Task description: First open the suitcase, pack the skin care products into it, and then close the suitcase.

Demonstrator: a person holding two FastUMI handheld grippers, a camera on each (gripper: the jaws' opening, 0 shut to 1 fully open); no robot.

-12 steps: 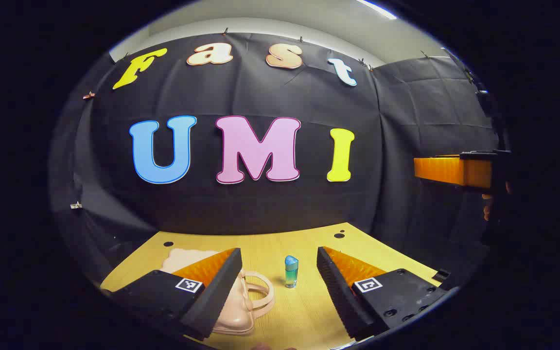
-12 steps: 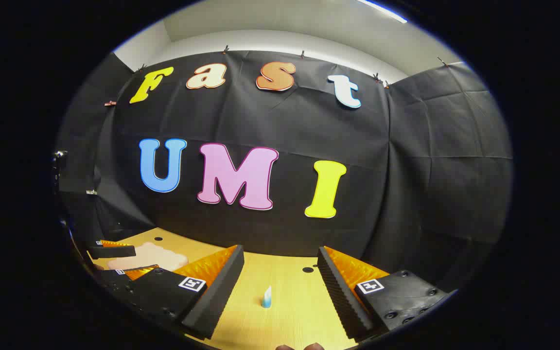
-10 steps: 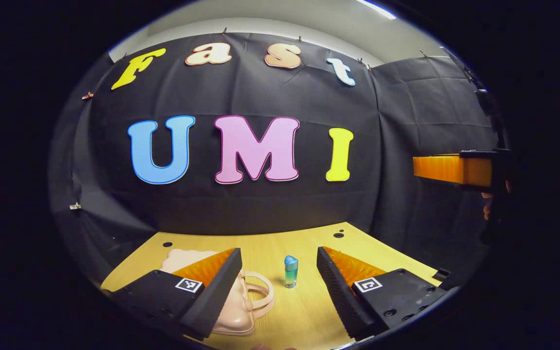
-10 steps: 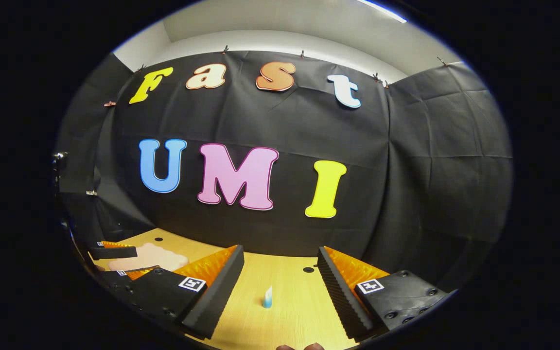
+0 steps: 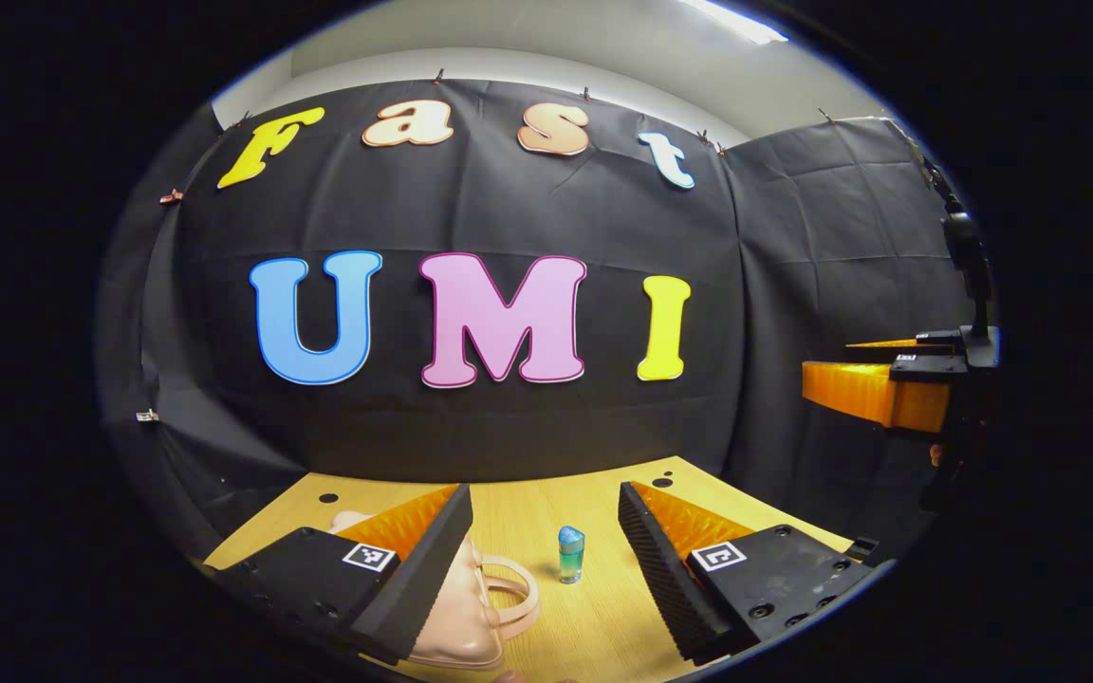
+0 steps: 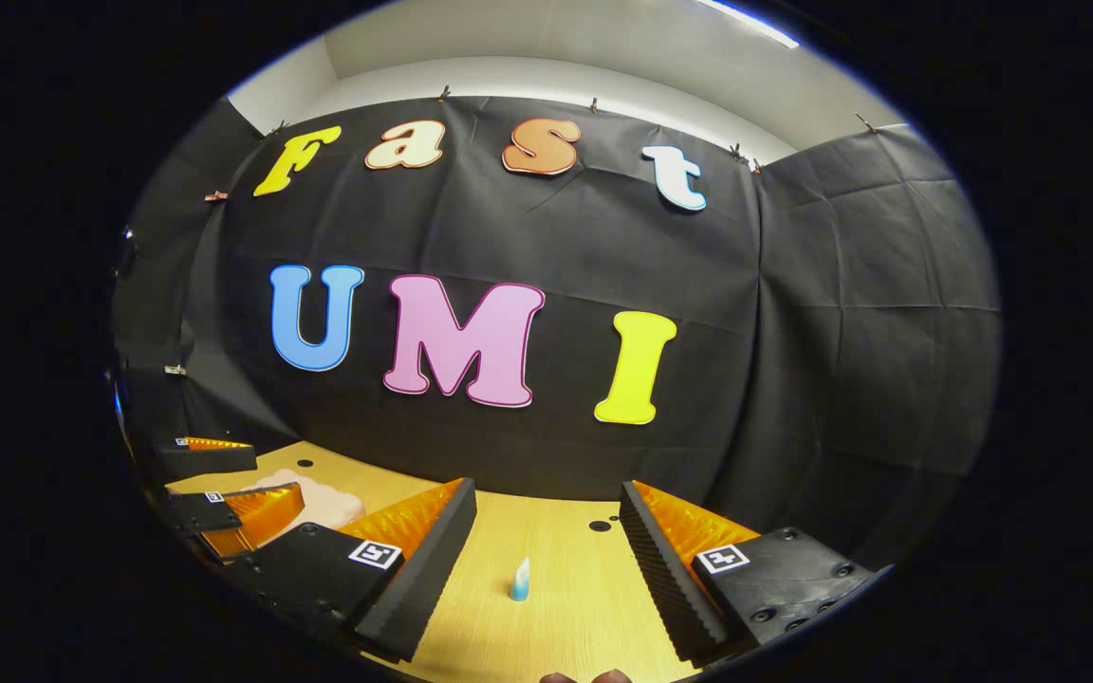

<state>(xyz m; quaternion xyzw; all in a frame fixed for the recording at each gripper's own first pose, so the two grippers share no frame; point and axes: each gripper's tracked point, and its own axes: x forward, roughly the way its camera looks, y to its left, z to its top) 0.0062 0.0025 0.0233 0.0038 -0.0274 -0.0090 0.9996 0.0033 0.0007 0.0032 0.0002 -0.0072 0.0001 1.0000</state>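
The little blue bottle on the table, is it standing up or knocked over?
Standing up. In the left gripper view the blue bottle sits on its base on the wooden table, cap on top, beside the pink suitcase.

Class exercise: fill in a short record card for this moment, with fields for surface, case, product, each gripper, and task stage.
surface: wooden table with small dark holes near its far edge
case: pink suitcase with loop handle, lid down, partly behind the left gripper's finger
product: small blue-green bottle standing upright, apart from the case
left gripper: open, holding nothing, above the table
right gripper: open, holding nothing, bottle seen between its fingers
task stage: case not yet opened, nothing packed
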